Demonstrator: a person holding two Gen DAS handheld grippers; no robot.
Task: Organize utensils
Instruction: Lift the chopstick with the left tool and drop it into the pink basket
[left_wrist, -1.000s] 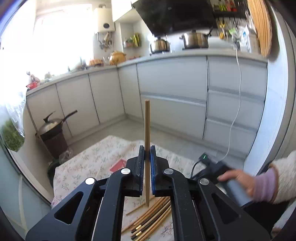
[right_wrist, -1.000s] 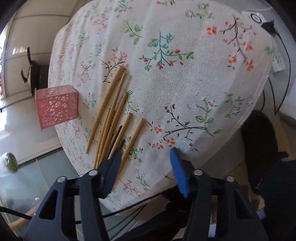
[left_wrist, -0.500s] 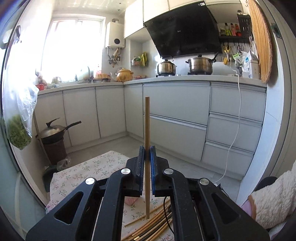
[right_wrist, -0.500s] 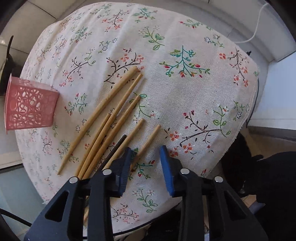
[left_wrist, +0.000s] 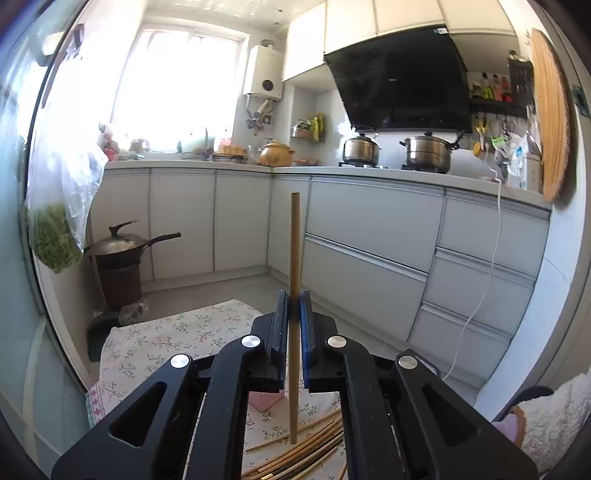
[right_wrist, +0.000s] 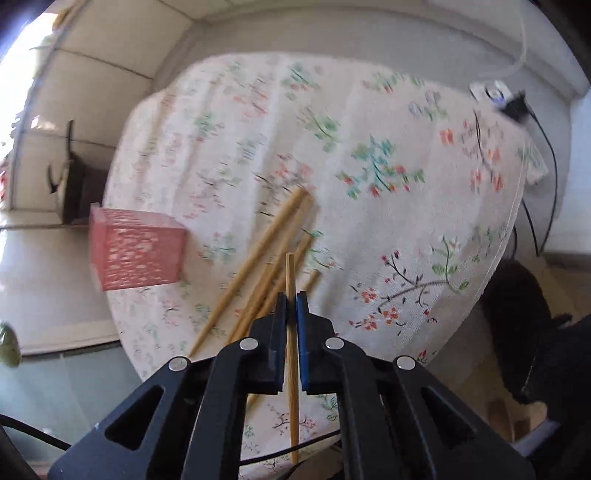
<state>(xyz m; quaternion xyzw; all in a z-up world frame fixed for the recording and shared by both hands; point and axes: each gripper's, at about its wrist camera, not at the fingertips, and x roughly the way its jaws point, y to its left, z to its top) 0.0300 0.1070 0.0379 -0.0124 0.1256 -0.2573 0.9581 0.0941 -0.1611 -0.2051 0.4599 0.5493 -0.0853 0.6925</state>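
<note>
My left gripper (left_wrist: 294, 308) is shut on a wooden chopstick (left_wrist: 294, 251) and holds it upright, high above the table. My right gripper (right_wrist: 291, 308) is shut on another wooden chopstick (right_wrist: 290, 273), lifted above the floral tablecloth (right_wrist: 388, 177). Several loose chopsticks (right_wrist: 258, 266) lie on the cloth below it; they also show in the left wrist view (left_wrist: 310, 450). A pink perforated holder (right_wrist: 136, 251) stands on the cloth to their left.
White kitchen cabinets (left_wrist: 369, 236) and a counter with pots (left_wrist: 428, 153) run behind. A wok on a stand (left_wrist: 118, 251) is at the left. A power strip with a cable (right_wrist: 498, 96) lies at the table's far right edge.
My right gripper closed on a chopstick from the pile and lifted it. The left gripper tilted up with its chopstick still held.
</note>
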